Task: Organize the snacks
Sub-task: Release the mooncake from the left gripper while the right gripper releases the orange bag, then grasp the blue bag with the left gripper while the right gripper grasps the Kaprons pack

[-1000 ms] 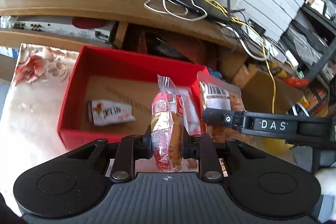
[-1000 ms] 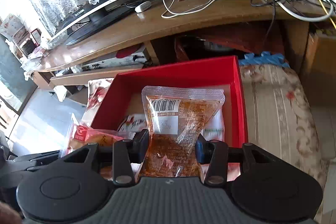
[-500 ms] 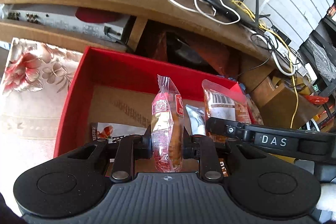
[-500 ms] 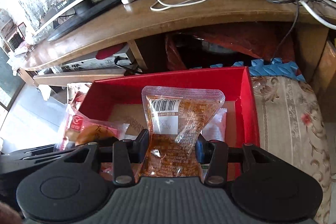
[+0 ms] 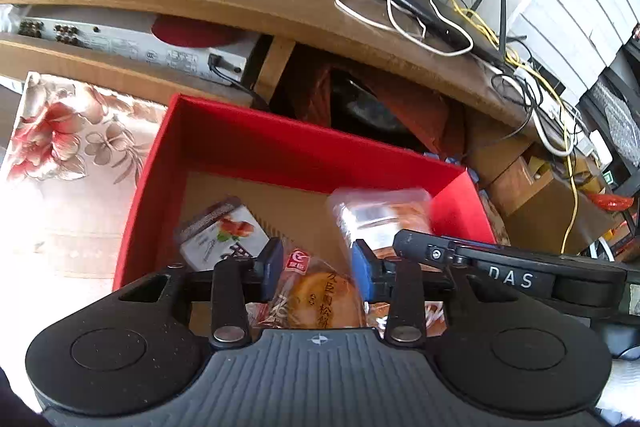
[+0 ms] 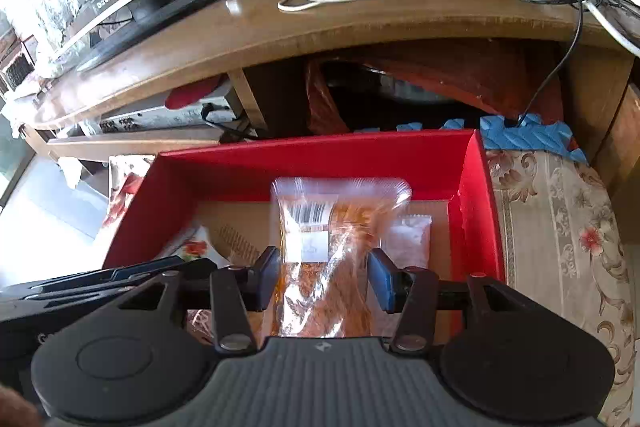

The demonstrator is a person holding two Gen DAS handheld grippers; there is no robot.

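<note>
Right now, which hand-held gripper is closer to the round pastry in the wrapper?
Left. The pastry lies between the open jaws of the left hand-held gripper, which have just been opening. The right hand-held gripper sits beside it, around the orange snack bag.

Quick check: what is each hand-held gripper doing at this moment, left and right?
Left hand-held gripper: jaws just opened, pastry packet loose between them.
Right hand-held gripper: jaws just opened, clear snack bag between them, released.

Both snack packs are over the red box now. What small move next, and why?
Probably lift both grippers straight up. The left gripper and right gripper have just been opening, pads clear of the bun pack and orange pack, which sit inside the red box.
</note>
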